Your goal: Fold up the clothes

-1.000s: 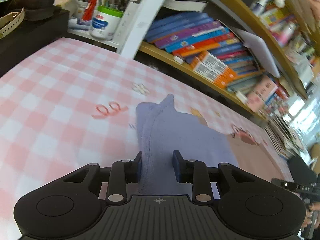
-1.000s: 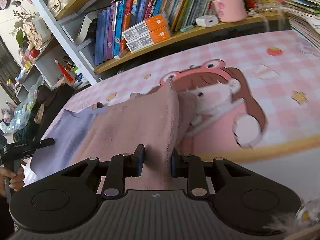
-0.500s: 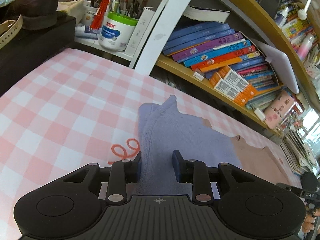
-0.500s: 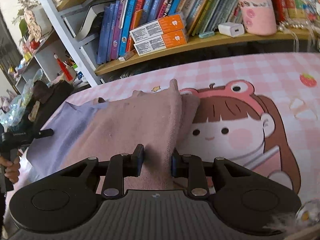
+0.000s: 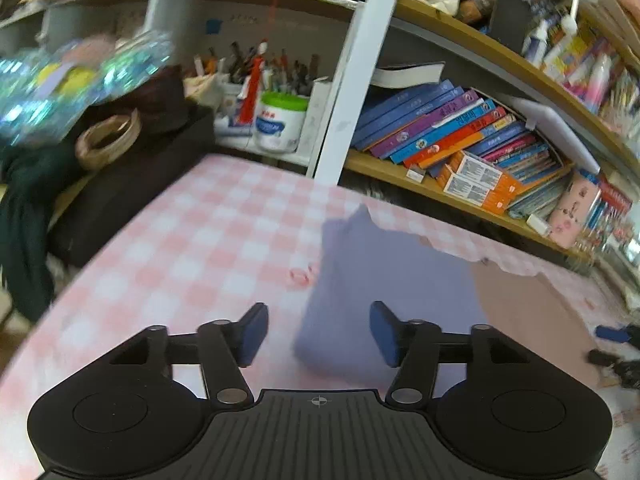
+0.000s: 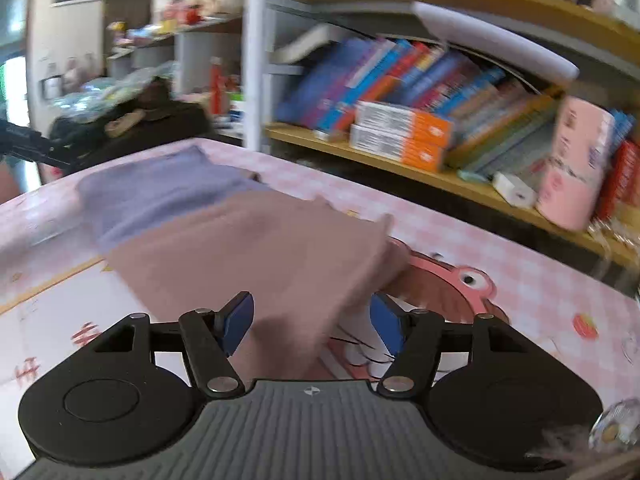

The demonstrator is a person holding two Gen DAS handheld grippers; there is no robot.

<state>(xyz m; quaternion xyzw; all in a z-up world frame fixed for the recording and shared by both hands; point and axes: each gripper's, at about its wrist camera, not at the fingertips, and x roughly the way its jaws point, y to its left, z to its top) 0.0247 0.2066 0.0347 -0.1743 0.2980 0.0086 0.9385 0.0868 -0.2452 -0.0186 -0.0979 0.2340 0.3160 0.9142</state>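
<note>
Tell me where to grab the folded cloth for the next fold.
Take the folded cloth by its near short edge, one end per claw, coming in low from the front. It lies flat on the checked table cover, purple end on the left, pink on the right, so only edges lift.

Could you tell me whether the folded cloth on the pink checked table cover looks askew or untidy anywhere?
Slightly. The folded lavender-and-pink cloth lies on the pink checked table cover, released by both open grippers, but its far corners stick up in small peaks and the far edge looks uneven. Blur hides finer detail.
</note>
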